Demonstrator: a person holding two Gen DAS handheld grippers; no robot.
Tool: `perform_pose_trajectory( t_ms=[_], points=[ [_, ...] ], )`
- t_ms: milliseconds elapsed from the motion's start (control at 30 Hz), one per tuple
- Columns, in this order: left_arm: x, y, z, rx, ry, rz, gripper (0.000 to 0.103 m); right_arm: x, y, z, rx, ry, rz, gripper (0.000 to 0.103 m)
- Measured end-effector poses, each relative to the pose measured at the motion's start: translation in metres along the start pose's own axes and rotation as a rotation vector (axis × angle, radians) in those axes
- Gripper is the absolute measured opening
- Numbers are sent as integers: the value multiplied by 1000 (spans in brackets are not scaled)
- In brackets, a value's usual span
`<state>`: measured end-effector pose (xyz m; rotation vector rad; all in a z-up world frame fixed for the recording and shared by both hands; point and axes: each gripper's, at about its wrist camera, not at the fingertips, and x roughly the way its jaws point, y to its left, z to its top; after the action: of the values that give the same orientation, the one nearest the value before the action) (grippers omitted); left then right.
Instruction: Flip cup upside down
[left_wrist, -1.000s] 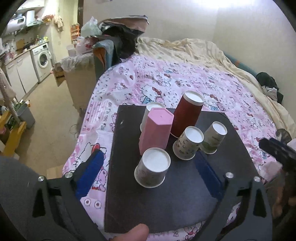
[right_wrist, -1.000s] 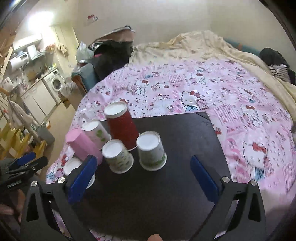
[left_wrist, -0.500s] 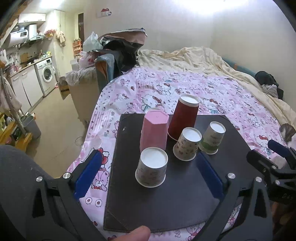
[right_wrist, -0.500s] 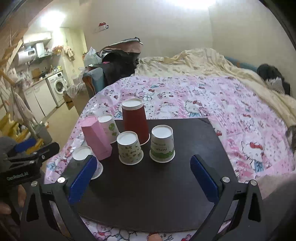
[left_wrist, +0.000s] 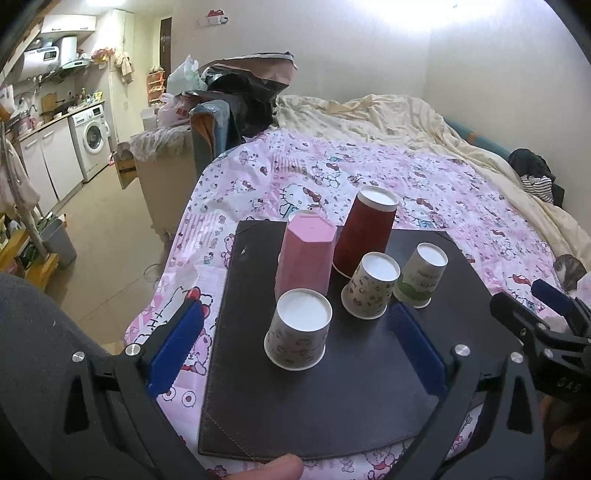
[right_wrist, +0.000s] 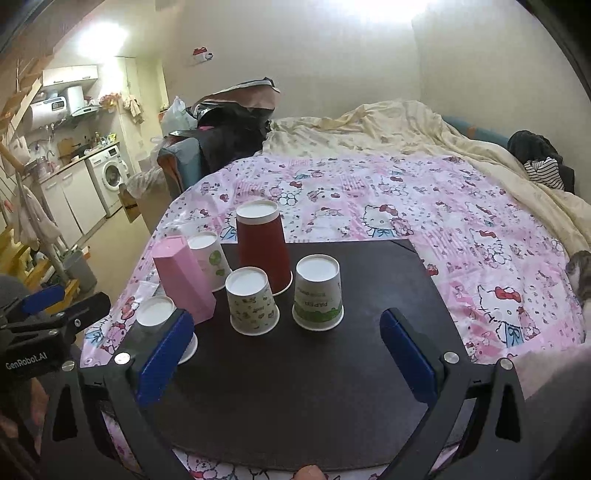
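Note:
Several cups stand upside down on a dark mat (left_wrist: 354, 391) (right_wrist: 317, 391) on the bed: a pink faceted cup (left_wrist: 307, 256) (right_wrist: 183, 282), a tall red cup (left_wrist: 365, 230) (right_wrist: 263, 247), a near paper cup (left_wrist: 299, 330) (right_wrist: 157, 319), a patterned paper cup (left_wrist: 371, 286) (right_wrist: 251, 302), a green-print paper cup (left_wrist: 421, 277) (right_wrist: 318, 293) and a white cup (right_wrist: 207, 258) behind the pink one. My left gripper (left_wrist: 293, 347) is open and empty, held back above the near paper cup. My right gripper (right_wrist: 286, 349) is open and empty, above the mat's front.
The mat lies on a pink Hello Kitty sheet (left_wrist: 369, 181) (right_wrist: 406, 206) on a bed with a cream duvet (right_wrist: 388, 133). A chair piled with bags (left_wrist: 229, 110) stands behind. A kitchen with a washing machine (left_wrist: 92, 140) is at the left. A cat (left_wrist: 569, 266) lies at the right edge.
Both grippers have pulled back and tilted up from the cups, so the room shows more. All cups stay in place. Both grippers remain open.

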<state>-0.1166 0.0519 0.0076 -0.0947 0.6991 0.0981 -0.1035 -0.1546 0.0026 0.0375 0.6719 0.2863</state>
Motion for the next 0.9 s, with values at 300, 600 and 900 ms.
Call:
perform_pose_trajectory(
  t_ms=[300,600,900],
  points=[
    [0,0,0,-8,1,-6,100,1,1,-1,-2,3,-8,103],
    [1,-1,1,3,-5,-5,100,3,3,-2,-12,6,-12,103],
    [1,-1,1,4,-5,-5,100,3,2,-2,-12,7,-12,103]
  ],
)
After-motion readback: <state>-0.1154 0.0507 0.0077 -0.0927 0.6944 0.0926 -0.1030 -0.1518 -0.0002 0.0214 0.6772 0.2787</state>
